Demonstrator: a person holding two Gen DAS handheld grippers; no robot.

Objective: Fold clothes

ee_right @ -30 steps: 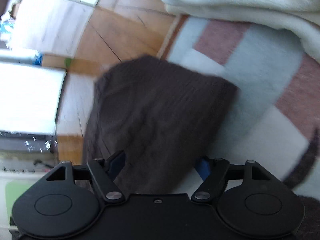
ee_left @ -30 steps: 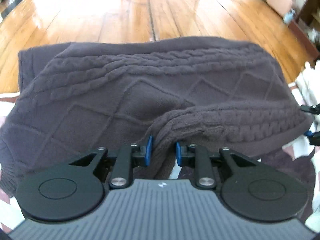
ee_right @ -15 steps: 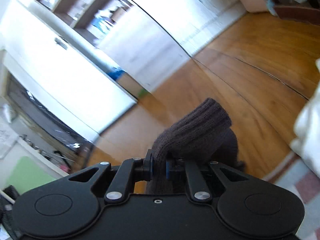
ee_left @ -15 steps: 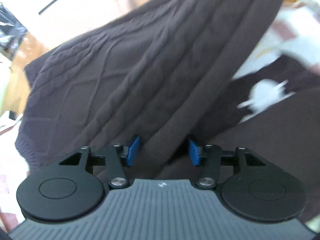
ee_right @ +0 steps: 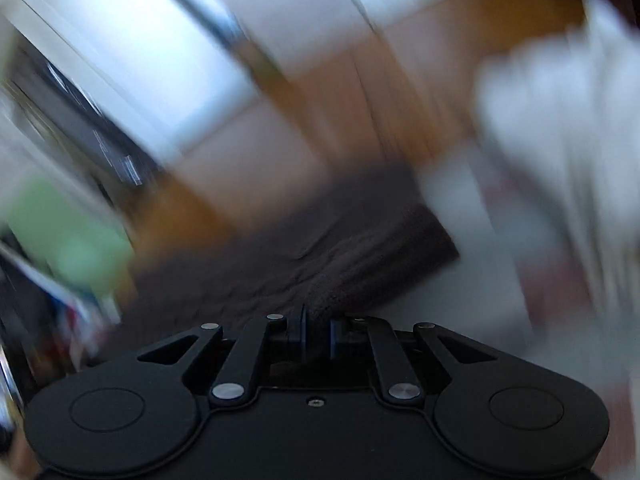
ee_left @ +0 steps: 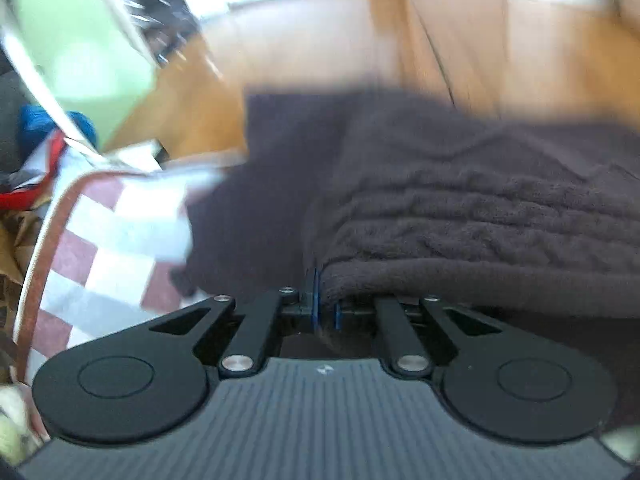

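Observation:
A dark brown cable-knit sweater [ee_left: 460, 208] lies partly folded on a checked blanket [ee_left: 112, 240], its far edge over the wooden floor. In the left wrist view my left gripper [ee_left: 326, 304] is shut on a thick folded edge of the sweater, its blue pads almost together. The right wrist view is heavily blurred. There my right gripper [ee_right: 316, 332] is shut on a small bunch of the sweater [ee_right: 320, 248], which spreads out ahead of it.
Wooden floor [ee_left: 320, 40] lies beyond the blanket. A pale green object [ee_left: 80, 60] and a heap of coloured items [ee_left: 32, 160] sit at the left. A white cloth [ee_right: 560, 120] lies on the blanket [ee_right: 480, 280] to the right of the sweater.
The left gripper's jaws widened on the sweater, then shut on its folded edge while it swung sideways. The right gripper closed on a ribbed sweater end, lifted it and rolled, and now faces the sweater.

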